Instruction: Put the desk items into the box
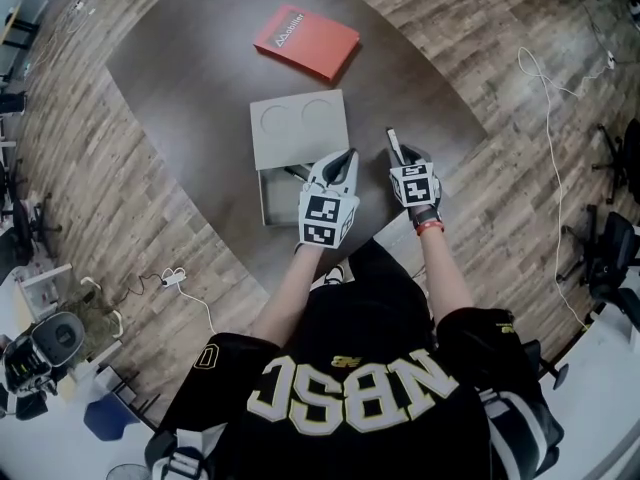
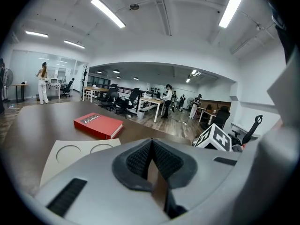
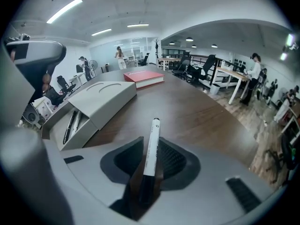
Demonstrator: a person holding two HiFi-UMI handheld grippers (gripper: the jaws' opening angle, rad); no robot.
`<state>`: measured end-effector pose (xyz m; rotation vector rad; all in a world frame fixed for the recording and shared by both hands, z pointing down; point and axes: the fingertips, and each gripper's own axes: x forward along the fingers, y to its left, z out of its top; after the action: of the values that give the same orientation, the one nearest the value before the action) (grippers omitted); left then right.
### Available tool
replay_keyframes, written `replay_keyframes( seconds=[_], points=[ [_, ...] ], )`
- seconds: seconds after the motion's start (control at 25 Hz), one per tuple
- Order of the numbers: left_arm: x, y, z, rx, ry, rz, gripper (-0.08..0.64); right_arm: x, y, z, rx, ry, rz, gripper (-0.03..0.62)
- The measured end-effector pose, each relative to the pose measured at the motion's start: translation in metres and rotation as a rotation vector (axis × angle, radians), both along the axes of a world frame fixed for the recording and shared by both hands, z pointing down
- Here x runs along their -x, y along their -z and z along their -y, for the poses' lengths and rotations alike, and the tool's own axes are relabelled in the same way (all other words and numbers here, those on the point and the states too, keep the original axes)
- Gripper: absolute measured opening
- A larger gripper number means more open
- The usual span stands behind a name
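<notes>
A grey box (image 1: 298, 128) with two round marks on its lid lies mid-table. Its inner tray (image 3: 56, 132) is slid out toward me, with two pens (image 3: 70, 123) in it. My left gripper (image 1: 343, 160) hangs over the tray's right side, its jaws shut on nothing (image 2: 151, 142). To the right of the box, my right gripper (image 1: 398, 154) stands low over the table. Its jaws (image 3: 150, 149) are spread, and a white marker with a black cap (image 3: 152, 144) lies between them, pointing away from me. The marker (image 1: 393, 141) sticks out past the fingertips.
A red book (image 1: 306, 41) lies flat at the far side of the dark brown table (image 1: 190, 78), beyond the box. The table's near edge runs just under my hands. In the room beyond stand office chairs, desks and several people.
</notes>
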<state>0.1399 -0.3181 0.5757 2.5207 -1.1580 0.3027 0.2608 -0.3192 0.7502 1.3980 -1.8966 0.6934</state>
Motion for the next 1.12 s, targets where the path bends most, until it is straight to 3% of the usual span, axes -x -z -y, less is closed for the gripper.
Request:
replay_keyframes(
  seconds=[0.6, 1.12],
  points=[
    [0.014, -0.005, 0.009, 0.019, 0.049, 0.015, 0.014, -0.005, -0.014, 0.009, 0.035, -0.006, -0.017, 0.074],
    [0.033, 0.003, 0.005, 0.002, 0.088, 0.009, 0.014, 0.017, 0.038, -0.009, -0.027, 0.043, 0.033, 0.074]
  ],
)
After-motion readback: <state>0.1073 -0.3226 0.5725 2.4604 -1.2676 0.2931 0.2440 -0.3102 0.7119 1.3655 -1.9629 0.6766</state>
